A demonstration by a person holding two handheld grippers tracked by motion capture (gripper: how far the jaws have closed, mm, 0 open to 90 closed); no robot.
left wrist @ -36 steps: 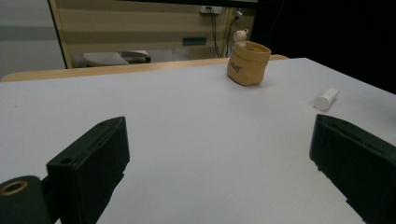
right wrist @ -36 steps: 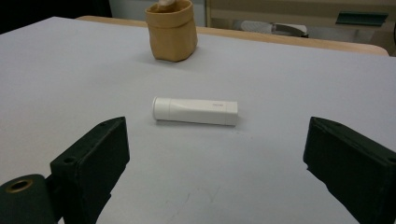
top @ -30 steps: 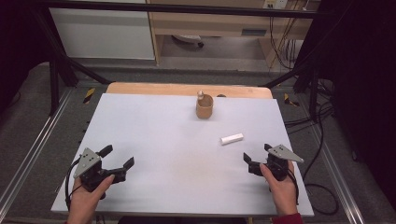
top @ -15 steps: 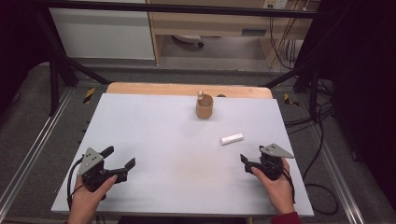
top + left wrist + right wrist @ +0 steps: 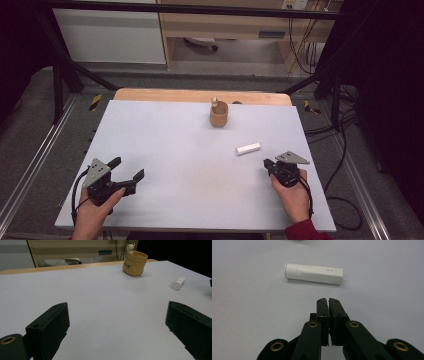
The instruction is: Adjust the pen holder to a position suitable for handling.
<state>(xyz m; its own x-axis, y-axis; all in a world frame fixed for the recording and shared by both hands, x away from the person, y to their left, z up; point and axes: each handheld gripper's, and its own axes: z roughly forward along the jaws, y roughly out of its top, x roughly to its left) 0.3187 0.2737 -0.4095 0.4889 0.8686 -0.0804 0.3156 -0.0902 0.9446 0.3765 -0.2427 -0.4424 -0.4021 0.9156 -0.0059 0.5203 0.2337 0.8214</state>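
A white cylindrical tube (image 5: pixel 248 149) lies flat on the right half of the pale table (image 5: pixel 165 135). In the right gripper view the tube (image 5: pixel 313 273) lies crosswise just ahead of my right gripper (image 5: pixel 327 300). Its jaws have just been closing and now meet with nothing between them. In the high view my right gripper (image 5: pixel 267 164) points at the tube from a short way behind it. My left gripper (image 5: pixel 128 168) rests near the front left, wide open and empty (image 5: pixel 116 307). A small tan pouch (image 5: pixel 218 114) with a little figure inside stands far back.
A wooden strip (image 5: pixel 150 95) runs along the table's far edge. Black frame bars and cables (image 5: pixel 320 125) flank the table on the floor. In the left gripper view the pouch (image 5: pixel 134 263) and the tube (image 5: pixel 178 283) lie far off to the right.
The right gripper's jaws have gone from wide open to shut on nothing, and that hand has edged a little toward the tube. The left gripper has stayed put.
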